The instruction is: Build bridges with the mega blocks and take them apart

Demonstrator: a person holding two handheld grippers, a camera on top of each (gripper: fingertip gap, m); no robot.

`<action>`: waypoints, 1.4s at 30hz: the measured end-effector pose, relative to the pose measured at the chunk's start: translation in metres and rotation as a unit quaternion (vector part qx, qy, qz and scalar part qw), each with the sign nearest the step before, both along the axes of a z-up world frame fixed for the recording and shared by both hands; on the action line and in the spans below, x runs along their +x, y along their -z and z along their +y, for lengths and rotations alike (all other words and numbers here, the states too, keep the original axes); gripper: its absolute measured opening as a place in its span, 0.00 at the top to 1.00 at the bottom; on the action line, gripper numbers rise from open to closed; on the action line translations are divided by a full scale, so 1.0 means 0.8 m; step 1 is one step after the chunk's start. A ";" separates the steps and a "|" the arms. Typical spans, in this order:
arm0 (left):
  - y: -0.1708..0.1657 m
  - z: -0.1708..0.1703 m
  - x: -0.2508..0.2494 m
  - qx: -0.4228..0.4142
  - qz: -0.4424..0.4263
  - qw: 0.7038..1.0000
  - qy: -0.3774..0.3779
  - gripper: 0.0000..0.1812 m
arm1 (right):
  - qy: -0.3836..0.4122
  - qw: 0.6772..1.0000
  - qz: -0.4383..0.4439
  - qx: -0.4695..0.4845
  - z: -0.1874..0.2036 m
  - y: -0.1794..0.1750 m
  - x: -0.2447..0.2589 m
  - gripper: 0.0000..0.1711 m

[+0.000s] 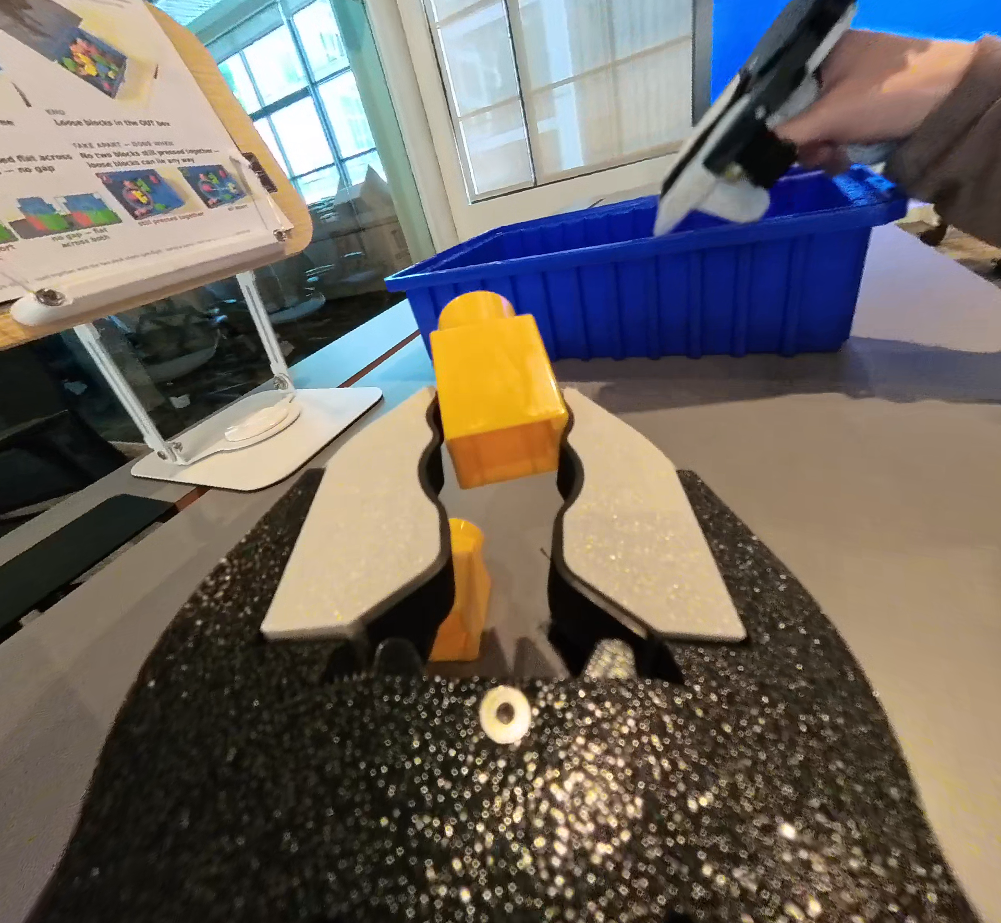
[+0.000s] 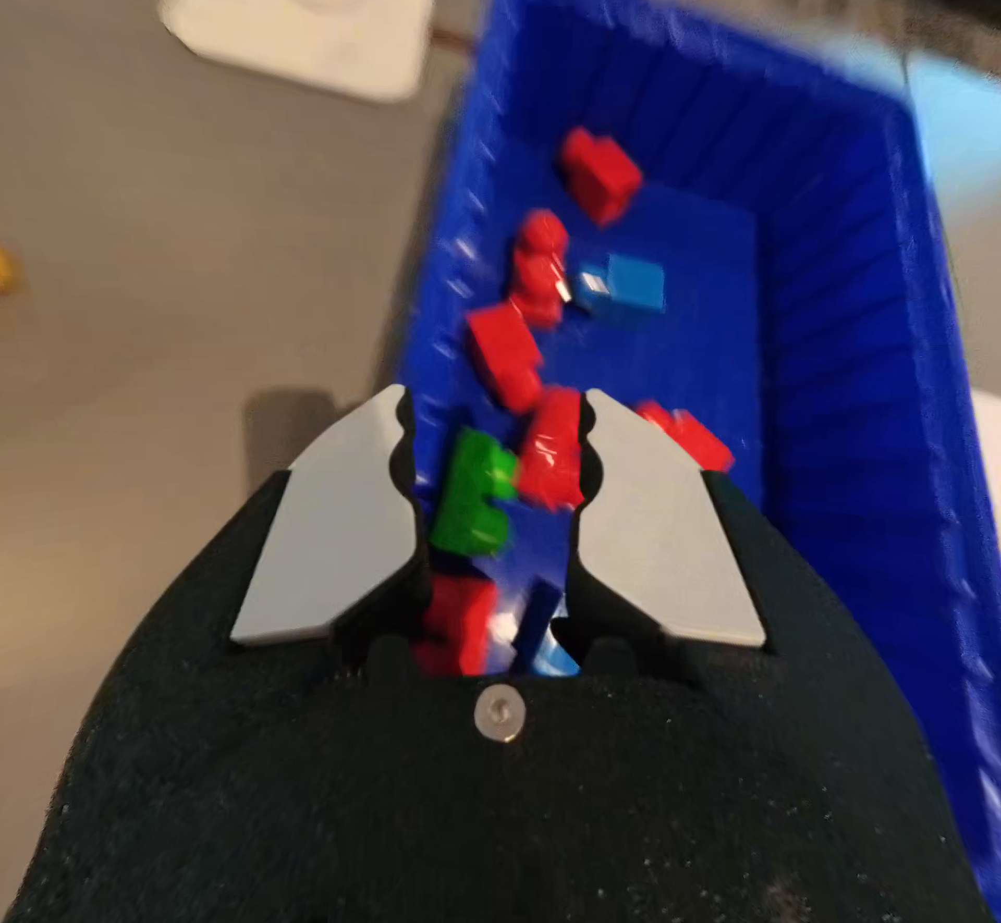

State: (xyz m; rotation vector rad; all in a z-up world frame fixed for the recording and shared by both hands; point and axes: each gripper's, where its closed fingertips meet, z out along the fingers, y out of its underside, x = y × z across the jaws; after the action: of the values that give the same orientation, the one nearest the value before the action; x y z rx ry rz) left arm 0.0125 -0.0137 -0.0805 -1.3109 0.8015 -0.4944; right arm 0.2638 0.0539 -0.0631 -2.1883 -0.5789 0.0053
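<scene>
A: Left wrist view: we have a yellow block [image 1: 501,399] at the centre of the frame, clamped between the fingertips of our left claw [image 1: 501,428], stud pointing away from us. A second yellow block [image 1: 460,591] lies on the grey desk [image 1: 812,491] lower down, between the fingers near their base.

B: Agreed. Past it, in the upper middle, we see the blue bin [image 1: 677,290] on the desk, and the right claw [image 1: 699,198] tips down over its rim from the upper right, held in a hand [image 1: 877,95].

A: At the left of the frame an instruction sheet on a white stand [image 1: 254,437] sits on the desk.

B: In the right wrist view, which is blurred, our right claw [image 2: 495,442] is spread apart with nothing between its fingers. Below it, inside the blue bin [image 2: 812,355], we count several red blocks [image 2: 598,174], a green block [image 2: 471,491] and a light blue block [image 2: 623,282], all loose.
</scene>
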 end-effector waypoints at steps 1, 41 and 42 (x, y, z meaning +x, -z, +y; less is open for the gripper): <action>0.000 -0.002 0.002 0.006 0.005 1.000 0.004 0.79 | -0.051 0.997 0.040 0.040 -0.007 -0.022 -0.037 0.70; -0.032 0.035 -0.072 0.106 -0.032 0.966 -0.233 0.80 | -0.246 0.952 0.136 0.124 -0.037 -0.048 -0.198 0.68; -0.033 0.036 -0.075 0.107 -0.034 0.965 -0.237 0.81 | -0.292 0.939 0.148 0.102 -0.045 -0.028 -0.232 0.65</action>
State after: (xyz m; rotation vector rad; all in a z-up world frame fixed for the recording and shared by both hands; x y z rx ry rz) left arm -0.0472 0.0147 -0.0542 -1.2240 0.4443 -0.0668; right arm 0.0781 0.0176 -0.0407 -1.7015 -0.9833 0.5551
